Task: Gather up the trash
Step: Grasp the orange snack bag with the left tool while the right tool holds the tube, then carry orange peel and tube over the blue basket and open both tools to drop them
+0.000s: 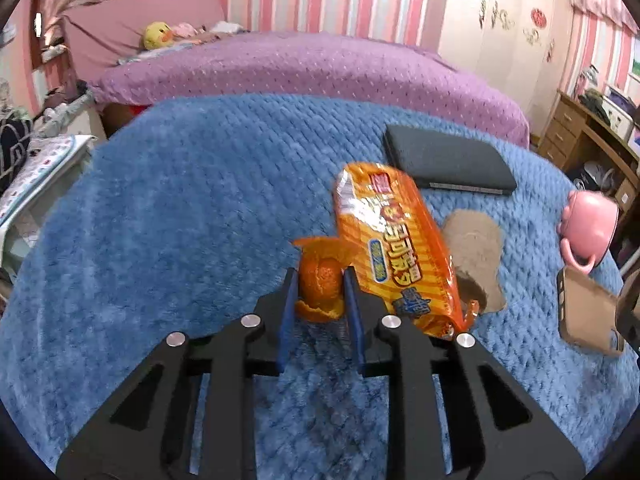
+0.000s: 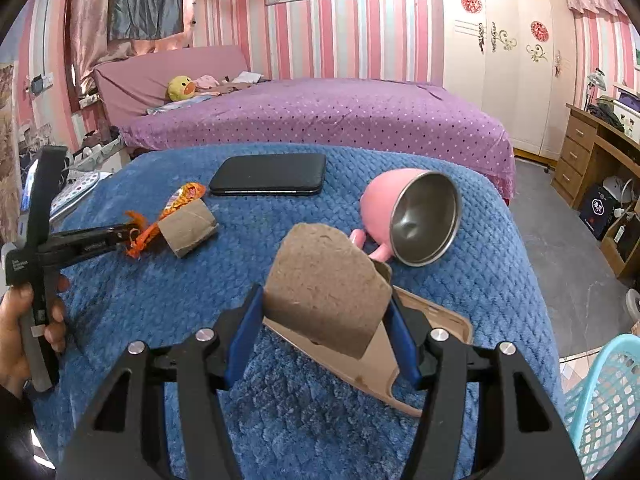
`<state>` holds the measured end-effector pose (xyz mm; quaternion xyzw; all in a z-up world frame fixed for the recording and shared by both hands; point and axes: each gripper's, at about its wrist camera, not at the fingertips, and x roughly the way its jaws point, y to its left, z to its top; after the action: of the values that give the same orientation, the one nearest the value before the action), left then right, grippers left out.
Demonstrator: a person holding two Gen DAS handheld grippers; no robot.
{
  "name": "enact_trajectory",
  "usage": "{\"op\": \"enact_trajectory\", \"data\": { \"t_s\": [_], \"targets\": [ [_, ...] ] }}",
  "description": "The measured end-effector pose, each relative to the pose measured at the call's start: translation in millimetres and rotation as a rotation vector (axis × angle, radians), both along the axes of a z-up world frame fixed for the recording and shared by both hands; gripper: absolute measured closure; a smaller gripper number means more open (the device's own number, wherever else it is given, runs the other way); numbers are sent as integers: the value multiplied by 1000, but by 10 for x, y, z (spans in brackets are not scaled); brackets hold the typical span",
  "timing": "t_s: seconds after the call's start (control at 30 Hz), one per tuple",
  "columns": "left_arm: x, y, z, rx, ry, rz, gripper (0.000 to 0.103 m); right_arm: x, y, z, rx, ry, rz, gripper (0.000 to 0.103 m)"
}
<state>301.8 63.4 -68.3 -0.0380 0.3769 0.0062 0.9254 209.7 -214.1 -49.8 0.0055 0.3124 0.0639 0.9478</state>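
A curl of orange peel [image 1: 320,286] is pinched by the left hand-held gripper [image 1: 320,300], a flattened cardboard tube [image 2: 328,292] clamped half-wide by the right hand-held gripper [image 2: 326,328]; both need carrying to the turquoise basket [image 2: 600,408] at right.

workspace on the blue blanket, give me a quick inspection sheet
surface: blue blanket, plush, covering the work area.
job's things: orange peel; orange snack wrapper; cardboard tube lying flat; flattened cardboard tube.
clutter: black phone; pink mug tipped on its side; tan phone case.
grippers: left gripper has jaws shut on the orange peel; right gripper has jaws shut on the flattened cardboard tube.
cables: nothing seen.
surroundings: purple bed; turquoise basket at lower right; wooden desk.
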Motion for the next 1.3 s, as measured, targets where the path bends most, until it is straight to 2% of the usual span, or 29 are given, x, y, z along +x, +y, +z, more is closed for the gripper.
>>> {"op": "enact_trajectory", "data": {
  "t_s": [0.17,0.37,0.57,0.77,1.07,1.3],
  "targets": [
    [-286,22,201,50,-70,42,81,-80,-96,39,22,-15,-9,45],
    [-708,-110,475,101,-144,36,81,-225,-146,140,23,-47,-12,45],
    [-1003,-393,651,99,-189,0,81,-447,-347,252,30,-74,-45,45],
    [-1255,-683,646,87,-188,-46,81,-683,-624,351,23,-89,-93,45],
    [-1547,-993,548,68,-167,-79,81,-1115,-1156,314,16,-86,-191,45],
    [-1671,-1175,476,93,-166,-100,81,-1359,-1682,244,16,-79,-295,45]
  ]
}}
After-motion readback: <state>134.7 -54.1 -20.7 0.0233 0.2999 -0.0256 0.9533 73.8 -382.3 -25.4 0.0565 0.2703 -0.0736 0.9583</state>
